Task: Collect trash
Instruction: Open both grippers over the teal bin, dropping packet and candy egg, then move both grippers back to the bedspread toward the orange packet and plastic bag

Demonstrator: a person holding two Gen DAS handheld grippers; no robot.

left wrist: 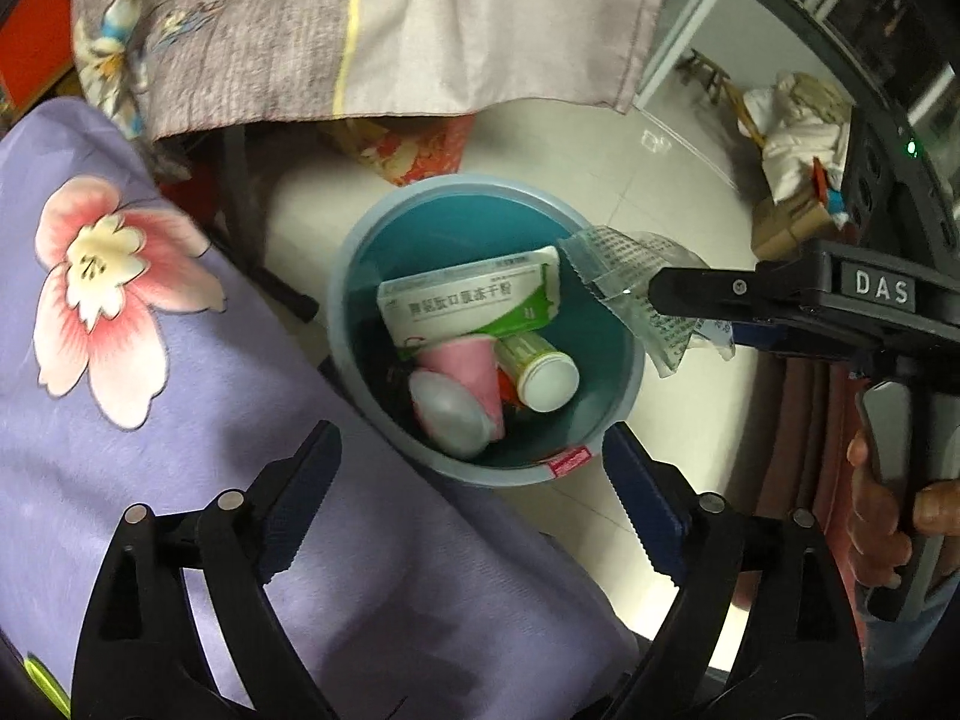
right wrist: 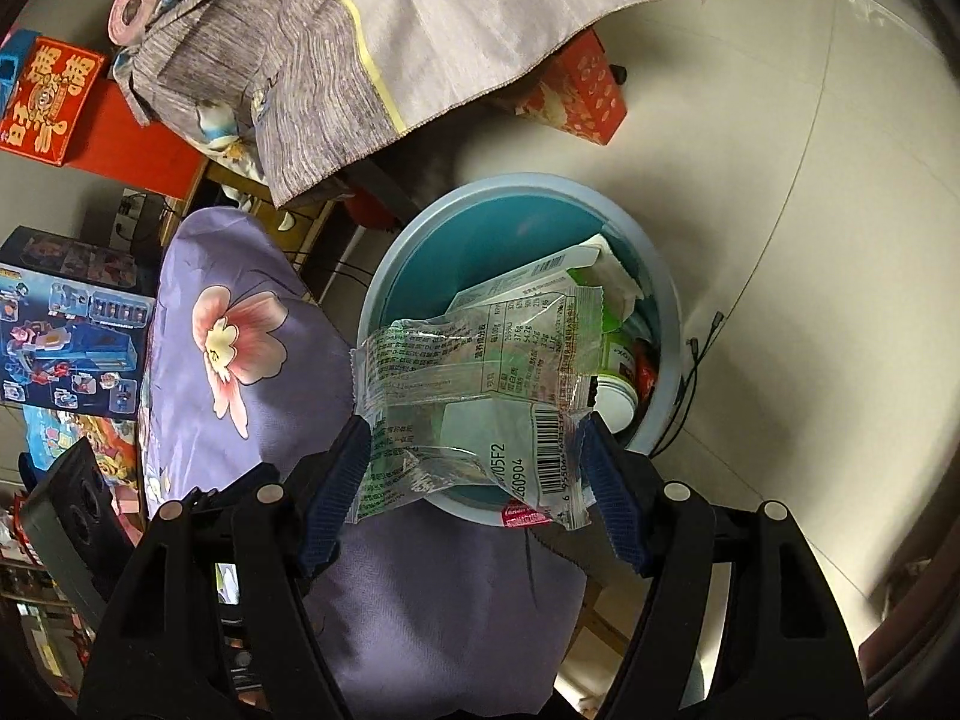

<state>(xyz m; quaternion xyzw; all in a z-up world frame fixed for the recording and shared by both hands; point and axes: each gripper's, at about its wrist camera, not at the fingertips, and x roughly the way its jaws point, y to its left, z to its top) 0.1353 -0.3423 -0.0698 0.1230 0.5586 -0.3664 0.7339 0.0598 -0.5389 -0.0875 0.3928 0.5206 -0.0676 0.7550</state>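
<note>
Clear plastic wrapper with printed text and a barcode, stretched between the pads of the right gripper and held above the near rim of the blue bin; grasped, not yet dropped. Seen from the left wrist as a crumpled clear sheet pinched at the tip of the right gripper, hanging over the bin's right edge. Inside the bin already: a white and green medicine box, a pink paper cup, a white-capped tube and a translucent lid or shell. Left gripper spread wide over the bin, nothing between its pads, released. Judged well advanced: several pieces binned, one wrapper about to go in, further litter elsewhere not determinable from here. Bin standing on pale floor tiles, pressed against a purple flowered cushion, below a hanging grey cloth. Only from the left wrist: the bin's contents unobstructed, and a hand on the right tool's handle. Only from the right wrist: the wrapper's print, both pads clamping it, a red box on the floor, toy boxes at the left.
</note>
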